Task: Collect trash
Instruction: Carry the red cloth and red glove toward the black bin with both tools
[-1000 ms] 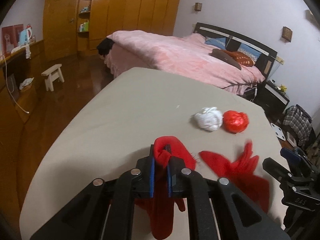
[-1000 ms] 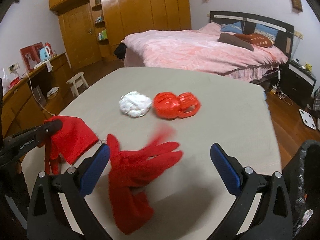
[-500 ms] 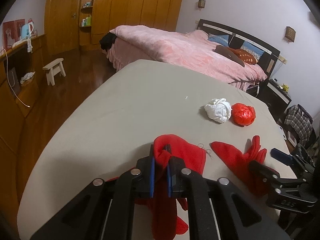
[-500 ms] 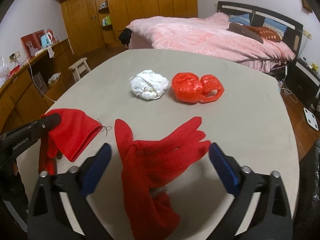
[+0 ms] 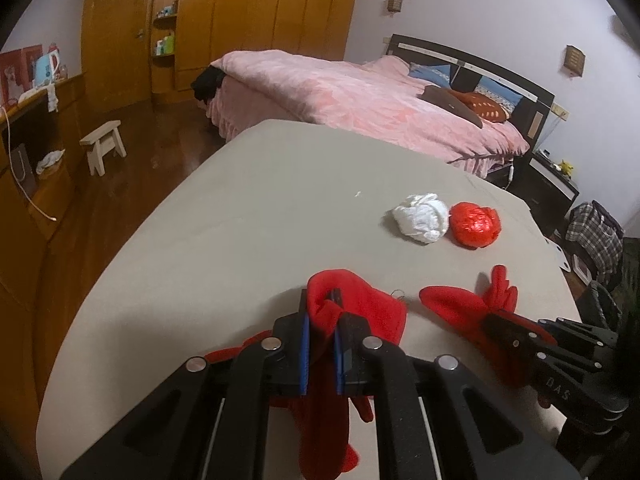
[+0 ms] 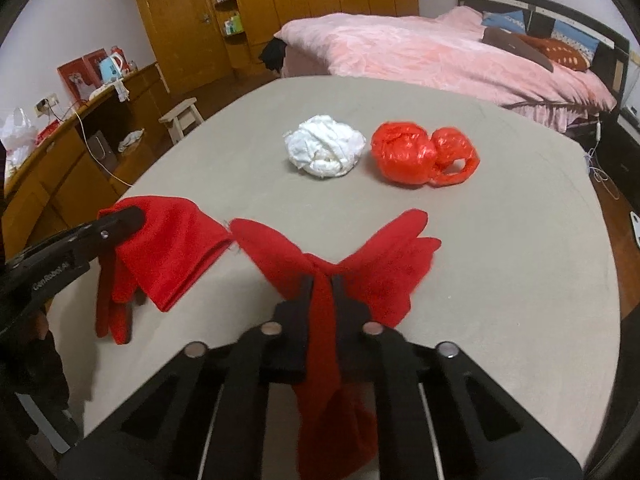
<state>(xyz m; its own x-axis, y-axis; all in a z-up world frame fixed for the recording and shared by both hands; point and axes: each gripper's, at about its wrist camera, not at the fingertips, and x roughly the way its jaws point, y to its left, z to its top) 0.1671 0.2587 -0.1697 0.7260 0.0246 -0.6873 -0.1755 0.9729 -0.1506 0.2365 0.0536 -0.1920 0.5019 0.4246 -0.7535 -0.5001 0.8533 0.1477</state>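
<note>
My left fingers (image 5: 305, 344) were clamped on one red glove (image 5: 360, 308) near the table's (image 5: 248, 208) near edge, its digits drooping below the pads. My right gripper (image 6: 320, 296) pinched the second red glove (image 6: 384, 264) at its middle, cuff and fingers splaying to either side. Past both, toward the far right corner, the white wad (image 6: 325, 151) and red plastic bag (image 6: 416, 154) sat just beside each other, with bare beige surface around them.
</note>
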